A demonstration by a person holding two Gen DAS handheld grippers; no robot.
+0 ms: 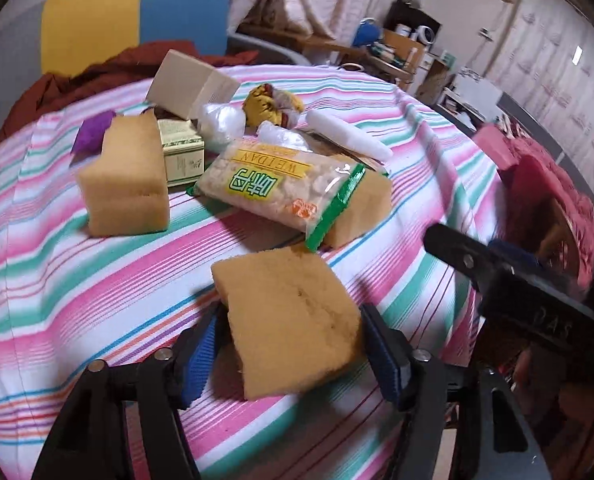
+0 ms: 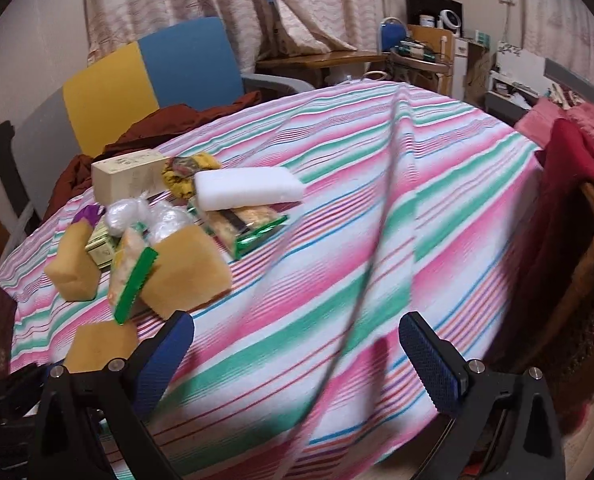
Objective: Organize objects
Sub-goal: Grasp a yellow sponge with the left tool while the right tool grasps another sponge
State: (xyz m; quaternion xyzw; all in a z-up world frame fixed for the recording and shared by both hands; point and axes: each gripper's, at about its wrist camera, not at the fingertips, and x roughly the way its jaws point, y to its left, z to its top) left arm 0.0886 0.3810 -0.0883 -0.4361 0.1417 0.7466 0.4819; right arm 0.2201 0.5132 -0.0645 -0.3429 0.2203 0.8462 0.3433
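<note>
My left gripper [image 1: 293,344] is shut on a tan sponge [image 1: 293,320] just above the striped tablecloth [image 1: 77,280]. Two more tan sponges, one at the left [image 1: 127,184] and one under a snack bag [image 1: 367,208], sit in a pile with the green-edged snack bag [image 1: 281,188], a small green-and-cream box [image 1: 181,152], a cream box [image 1: 189,84], a white foam block [image 1: 349,136] and a yellow wrapper [image 1: 271,104]. My right gripper [image 2: 297,360] is open and empty over bare cloth; the pile [image 2: 157,220] lies to its left. The held sponge [image 2: 101,344] shows at lower left.
A yellow and blue chair [image 2: 157,76] with a dark red cloth [image 2: 157,124] stands behind the table. Red bedding [image 2: 577,152] lies beyond the table's right edge. A raised fold [image 2: 393,200] runs down the cloth. Shelves and clutter [image 2: 437,48] fill the back.
</note>
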